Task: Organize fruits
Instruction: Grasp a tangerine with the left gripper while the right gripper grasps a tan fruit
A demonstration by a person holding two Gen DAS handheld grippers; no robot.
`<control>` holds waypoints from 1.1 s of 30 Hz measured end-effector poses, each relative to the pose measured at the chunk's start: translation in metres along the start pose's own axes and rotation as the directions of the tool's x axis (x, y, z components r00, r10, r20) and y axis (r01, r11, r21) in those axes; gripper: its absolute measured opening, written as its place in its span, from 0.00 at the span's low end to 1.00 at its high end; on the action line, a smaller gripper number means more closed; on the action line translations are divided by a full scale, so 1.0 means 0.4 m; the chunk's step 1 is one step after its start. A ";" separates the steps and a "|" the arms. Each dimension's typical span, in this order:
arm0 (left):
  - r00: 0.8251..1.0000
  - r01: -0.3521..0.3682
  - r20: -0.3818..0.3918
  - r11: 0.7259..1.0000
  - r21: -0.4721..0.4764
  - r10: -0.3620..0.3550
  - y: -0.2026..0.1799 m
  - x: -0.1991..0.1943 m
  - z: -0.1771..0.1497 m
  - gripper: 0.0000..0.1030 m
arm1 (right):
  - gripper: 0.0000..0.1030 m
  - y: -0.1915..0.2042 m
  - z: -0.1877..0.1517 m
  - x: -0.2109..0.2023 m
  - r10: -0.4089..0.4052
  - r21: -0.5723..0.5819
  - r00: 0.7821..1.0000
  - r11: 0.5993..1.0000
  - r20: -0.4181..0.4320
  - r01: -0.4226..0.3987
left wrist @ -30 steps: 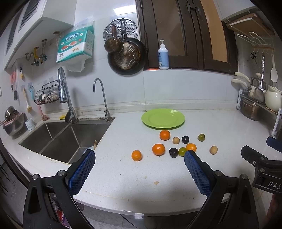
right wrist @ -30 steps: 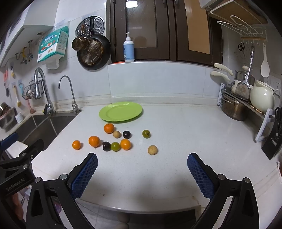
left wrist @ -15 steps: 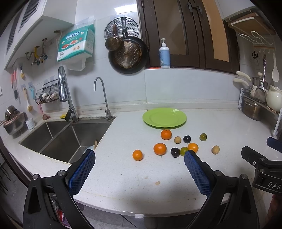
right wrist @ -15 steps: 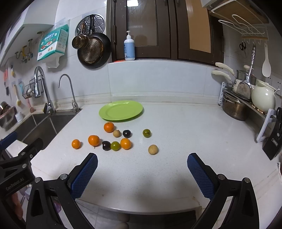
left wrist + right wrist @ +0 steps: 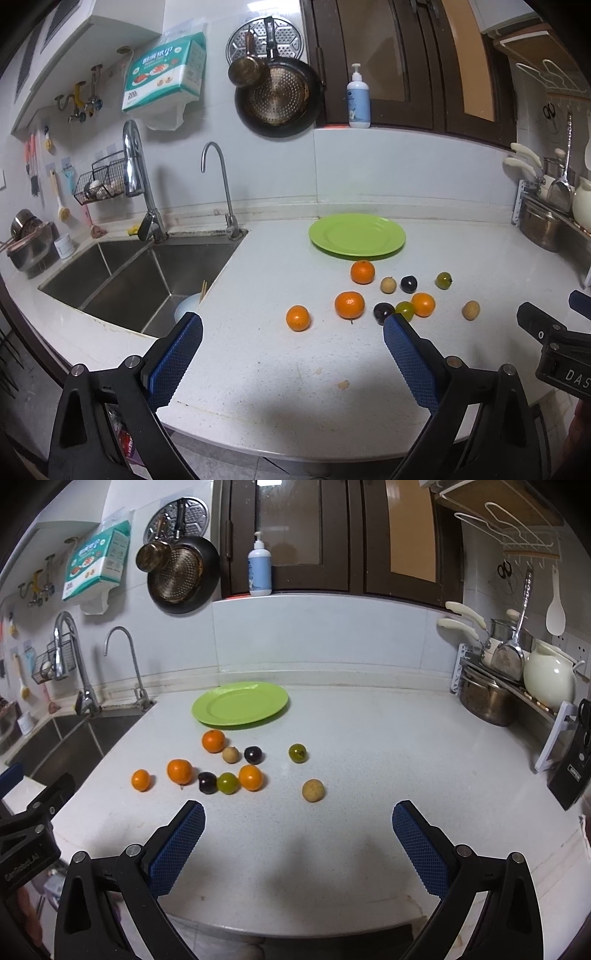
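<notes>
- The left claw (image 5: pixel 291 332) was spread wide and carried nothing, hanging above the near edge of the worktop (image 5: pixel 258 387).
- The right claw (image 5: pixel 297 821) was likewise released and empty, poised over bare worktop short of the fruit.
- Ahead of both lay 9 loose fruits (image 5: pixel 229 768): 4 oranges (image 5: pixel 180 771), 2 dark plums (image 5: pixel 253 754), 2 green ones (image 5: pixel 297 753) and 2 tan ones (image 5: pixel 313 790) counted apart gave 10, so the tally was uncertain.
- The tan fruit nearest the right claw sat apart from the cluster.
- Beyond them the green plate (image 5: pixel 240 703) stood bare, near the back wall.
- Judged from this, nothing was sorted yet; every fruit remained to be moved, probably onto the plate.
</notes>
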State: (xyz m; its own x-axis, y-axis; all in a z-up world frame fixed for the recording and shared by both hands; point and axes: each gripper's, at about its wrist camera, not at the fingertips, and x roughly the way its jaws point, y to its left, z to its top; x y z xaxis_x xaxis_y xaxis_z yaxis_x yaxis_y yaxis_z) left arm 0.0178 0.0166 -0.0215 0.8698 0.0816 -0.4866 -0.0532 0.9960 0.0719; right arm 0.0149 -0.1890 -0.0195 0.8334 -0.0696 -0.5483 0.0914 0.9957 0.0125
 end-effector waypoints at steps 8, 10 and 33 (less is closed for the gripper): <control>0.998 -0.003 -0.057 1.000 0.006 0.004 0.008 0.099 0.007 0.83 | 0.96 0.005 0.012 0.084 -0.040 0.032 0.999 0.999 -0.033 0.041; 0.997 -0.002 -0.072 1.000 0.004 0.002 0.009 0.125 0.008 0.81 | 0.93 0.007 0.015 0.111 -0.046 0.040 0.998 0.998 -0.048 0.048; 0.959 0.031 -0.281 0.999 0.020 -0.024 -0.015 0.408 -0.014 0.52 | 0.60 -0.013 0.023 0.368 -0.129 0.108 0.971 0.982 -0.202 0.153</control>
State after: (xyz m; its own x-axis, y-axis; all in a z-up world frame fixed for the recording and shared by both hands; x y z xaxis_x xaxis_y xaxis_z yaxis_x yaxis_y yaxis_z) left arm 0.1573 0.0240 -0.1060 0.6982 0.0643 -0.7130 -0.0164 0.9971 0.0739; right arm 0.1421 -0.2051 -0.0928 0.6874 -0.1837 -0.7026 0.2763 0.9609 0.0190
